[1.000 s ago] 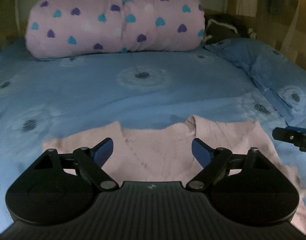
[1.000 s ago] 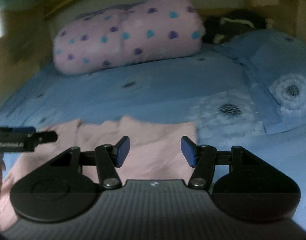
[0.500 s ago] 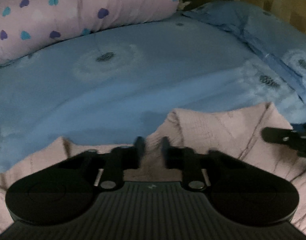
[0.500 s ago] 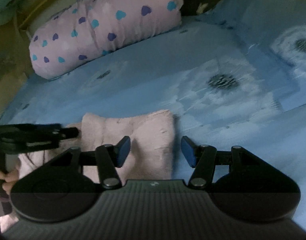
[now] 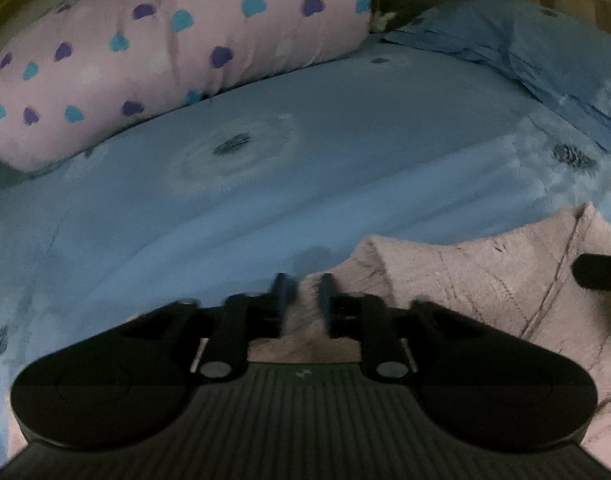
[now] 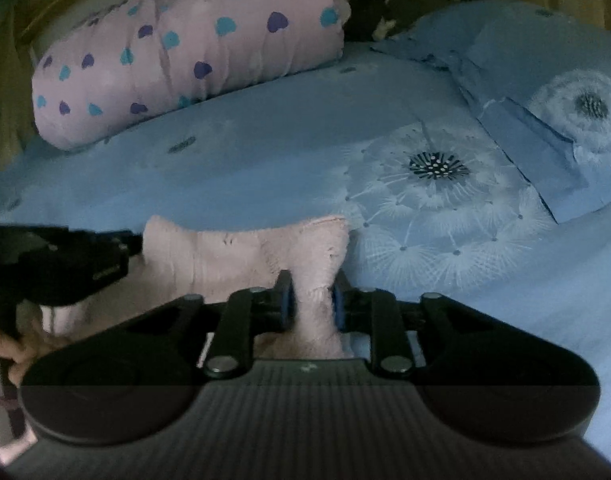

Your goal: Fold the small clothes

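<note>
The pale pink knitted sweater point(image 5: 477, 280) lies rumpled on the blue bed sheet point(image 5: 305, 184), its near edge bunched up and pinched at 2 places.

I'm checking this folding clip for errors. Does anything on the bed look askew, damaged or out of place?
Nothing stands out. The pink garment is bunched only where the left gripper and right gripper pinch it. The heart-print bundle and blue sheet look undisturbed.

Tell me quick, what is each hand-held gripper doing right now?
Left hand-held gripper: closed on the pink knit garment at its edge.
Right hand-held gripper: closed on the same garment, a bunched fold between its fingers.
</note>
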A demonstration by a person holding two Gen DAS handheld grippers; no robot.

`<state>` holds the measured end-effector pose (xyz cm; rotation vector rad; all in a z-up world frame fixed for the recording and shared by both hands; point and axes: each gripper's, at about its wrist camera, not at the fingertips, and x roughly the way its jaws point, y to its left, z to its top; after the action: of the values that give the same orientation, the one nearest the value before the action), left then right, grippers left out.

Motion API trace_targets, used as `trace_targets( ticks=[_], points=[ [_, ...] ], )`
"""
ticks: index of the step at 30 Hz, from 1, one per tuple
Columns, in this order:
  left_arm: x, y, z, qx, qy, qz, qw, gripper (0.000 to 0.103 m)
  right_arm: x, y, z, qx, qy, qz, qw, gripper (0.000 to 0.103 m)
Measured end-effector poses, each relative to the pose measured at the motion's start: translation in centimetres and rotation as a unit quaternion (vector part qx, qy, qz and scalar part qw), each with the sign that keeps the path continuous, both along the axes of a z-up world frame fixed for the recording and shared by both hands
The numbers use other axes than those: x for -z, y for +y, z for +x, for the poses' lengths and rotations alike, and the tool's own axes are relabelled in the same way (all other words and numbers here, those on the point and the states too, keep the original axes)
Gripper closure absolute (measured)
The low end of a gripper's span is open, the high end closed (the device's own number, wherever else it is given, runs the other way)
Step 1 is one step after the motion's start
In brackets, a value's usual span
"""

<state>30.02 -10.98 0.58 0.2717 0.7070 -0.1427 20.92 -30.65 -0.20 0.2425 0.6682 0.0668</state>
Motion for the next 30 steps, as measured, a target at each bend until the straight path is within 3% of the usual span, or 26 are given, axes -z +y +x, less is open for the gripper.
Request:
trace_targets(
  ticks=[2, 7, 10, 14, 16, 18, 19, 23, 26, 28, 30],
  points=[
    [-0.8, 1.0, -0.9, -0.005, -0.003, -0.004, 1.0, 0.048, -0.3, -0.5, -0.1, 0.008, 0.003, 0.01, 1.0, 0.067],
    [-2.6, 4.8, -3.6, -0.02, -0.009, 0.006, 0.9997, 0.04, -2.4, -0.1, -0.8, 0.012, -0.038, -0.019, 0.999, 0.066],
    [-3.4, 8.3, -5.1, -0.05, 0.012, -0.022, 0.9984, 0.038, -3.1, 0.3, -1.2, -0.017, -0.06, -0.022, 0.998, 0.066],
    [-3.1, 12.6, -7.0, -0.05, 0.055, -0.066, 0.995, 0.029, -2.8, 1.1, -1.0, -0.086, -0.032, -0.008, 0.996, 0.066],
    [-2.0, 13.7, -7.4, -0.063, 0.063, -0.048, 0.9949, 0.028, -2.1, 1.6, -0.5, -0.1, -0.004, -0.015, 0.995, 0.067],
    [-0.7, 14.3, -8.2, -0.068, 0.045, -0.041, 0.9959, 0.022, -0.6, 2.3, -0.2, -0.097, 0.012, -0.04, 0.994, 0.068],
    [-0.4, 14.3, -8.6, -0.068, 0.03, -0.041, 0.9964, 0.02, -0.3, 2.6, -0.4, -0.102, -0.005, -0.051, 0.994, 0.067],
    [-0.3, 14.2, -9.3, -0.077, 0.012, -0.039, 0.9962, 0.019, -0.5, 3.0, -0.4, -0.102, -0.01, -0.068, 0.992, 0.066],
    [-1.0, 14.2, -10.0, -0.088, 0.018, -0.035, 0.9953, 0.016, -0.8, 2.7, -0.9, -0.103, -0.017, -0.059, 0.993, 0.059],
    [-1.6, 14.0, -10.7, -0.092, 0.018, -0.029, 0.9952, 0.013, -1.2, 2.9, -1.4, -0.106, -0.022, -0.063, 0.992, 0.045],
    [-2.3, 14.1, -11.7, -0.096, 0.02, -0.029, 0.9948, 0.012, -1.7, 3.3, -2.0, -0.105, -0.029, -0.073, 0.991, 0.039]
  ],
)
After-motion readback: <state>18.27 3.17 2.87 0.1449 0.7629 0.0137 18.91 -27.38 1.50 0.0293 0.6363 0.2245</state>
